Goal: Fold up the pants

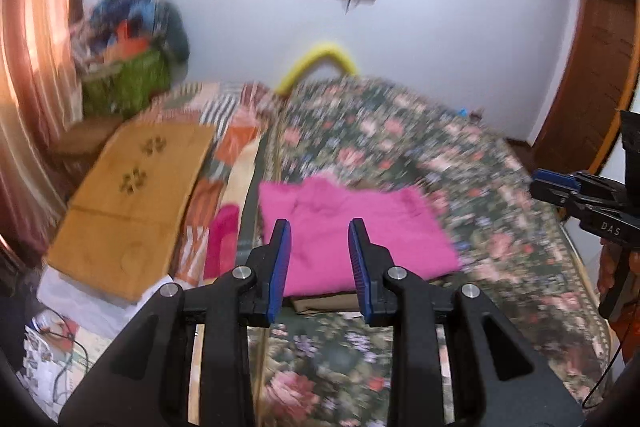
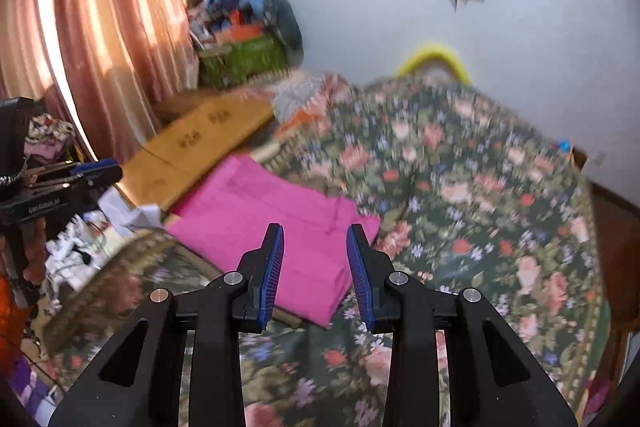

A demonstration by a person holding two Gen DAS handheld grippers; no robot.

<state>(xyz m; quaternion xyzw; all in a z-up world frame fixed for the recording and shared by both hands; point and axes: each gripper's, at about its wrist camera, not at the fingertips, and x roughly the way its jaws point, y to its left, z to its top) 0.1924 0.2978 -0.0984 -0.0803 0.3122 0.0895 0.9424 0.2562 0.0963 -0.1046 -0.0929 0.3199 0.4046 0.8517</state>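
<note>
The pink pants (image 1: 352, 227) lie folded into a flat rectangle on the floral bedspread (image 1: 480, 187). My left gripper (image 1: 320, 231) is open and empty, raised above the near edge of the pants. My right gripper (image 2: 315, 233) is open and empty, raised above the pants (image 2: 280, 227) near their right corner. The right gripper also shows at the right edge of the left wrist view (image 1: 552, 183). The left gripper shows at the left edge of the right wrist view (image 2: 100, 169). Both views are motion-blurred.
A brown cardboard sheet (image 1: 132, 203) lies left of the pants. A green basket (image 1: 128, 83) full of clothes stands in the far left corner by the curtain (image 2: 100, 47). A yellow curved object (image 1: 316, 63) sits at the bed's far end. Papers and cables (image 1: 64, 347) lie at the lower left.
</note>
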